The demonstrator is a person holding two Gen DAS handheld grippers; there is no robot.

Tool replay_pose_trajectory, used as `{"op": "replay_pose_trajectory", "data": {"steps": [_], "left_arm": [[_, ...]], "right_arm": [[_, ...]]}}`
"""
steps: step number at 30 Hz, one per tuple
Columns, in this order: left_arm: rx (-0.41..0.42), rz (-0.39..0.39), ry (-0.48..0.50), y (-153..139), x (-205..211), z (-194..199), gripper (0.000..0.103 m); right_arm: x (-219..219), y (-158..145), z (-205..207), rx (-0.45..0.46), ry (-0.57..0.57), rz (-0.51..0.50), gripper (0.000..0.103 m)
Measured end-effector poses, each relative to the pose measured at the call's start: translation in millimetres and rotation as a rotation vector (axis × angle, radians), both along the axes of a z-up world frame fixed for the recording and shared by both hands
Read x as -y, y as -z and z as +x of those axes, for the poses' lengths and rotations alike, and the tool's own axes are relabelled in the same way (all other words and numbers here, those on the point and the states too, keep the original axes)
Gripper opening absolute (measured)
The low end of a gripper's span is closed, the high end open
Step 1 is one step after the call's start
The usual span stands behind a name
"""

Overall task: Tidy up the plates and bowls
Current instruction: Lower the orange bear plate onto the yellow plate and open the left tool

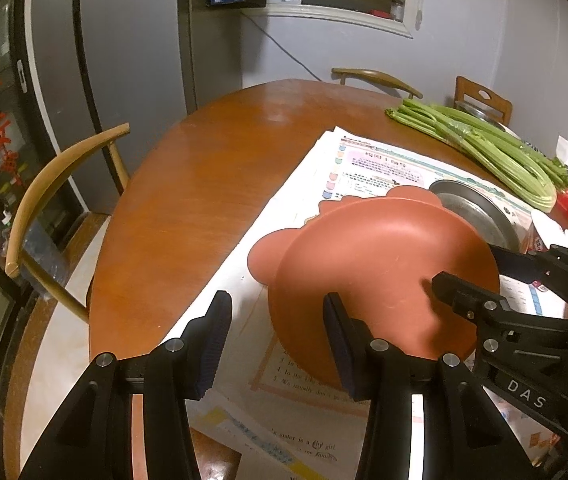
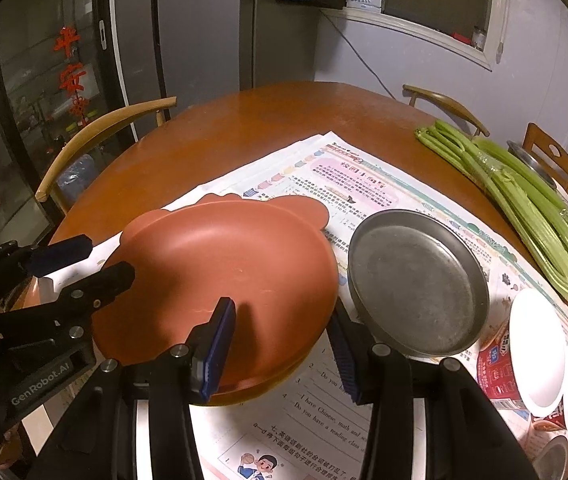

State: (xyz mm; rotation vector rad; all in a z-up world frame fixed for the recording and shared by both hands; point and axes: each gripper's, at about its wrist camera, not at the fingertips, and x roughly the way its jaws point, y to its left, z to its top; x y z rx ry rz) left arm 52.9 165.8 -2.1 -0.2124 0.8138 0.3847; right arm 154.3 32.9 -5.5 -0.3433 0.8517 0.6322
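A red plate point(image 1: 364, 248) point(image 2: 224, 248) with round ears lies over the newspaper point(image 2: 364, 176), and an orange rim point(image 2: 280, 382) peeks out beneath its near edge. My right gripper point(image 2: 280, 310) point(image 1: 468, 266) is shut on the plate's right rim, one finger on the inside and the other outside. My left gripper point(image 1: 276, 304) point(image 2: 108, 256) straddles the opposite rim. Its inner finger hangs over the plate, and paper shows between the outer pad and the edge. A grey metal plate point(image 2: 416, 280) point(image 1: 472, 208) sits on the paper right of the red one.
The round wooden table point(image 1: 204, 160) carries a celery bunch point(image 2: 524, 208) at the far right. White-topped cups with red labels point(image 2: 536, 344) stand at the near right. Wooden chairs point(image 1: 44, 184) ring the table, with a glass door and fridge behind them.
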Motion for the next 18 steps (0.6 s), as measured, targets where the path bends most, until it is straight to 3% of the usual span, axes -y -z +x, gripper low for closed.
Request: {"op": "replay_pose_trajectory", "data": {"steps": [18], "left_arm": [[0.033,0.014,0.020,-25.6,17.8,-9.1,0.049]], "right_arm": [[24.5,-29.4,-8.6,0.030,0.011,0.100,0.047]]}}
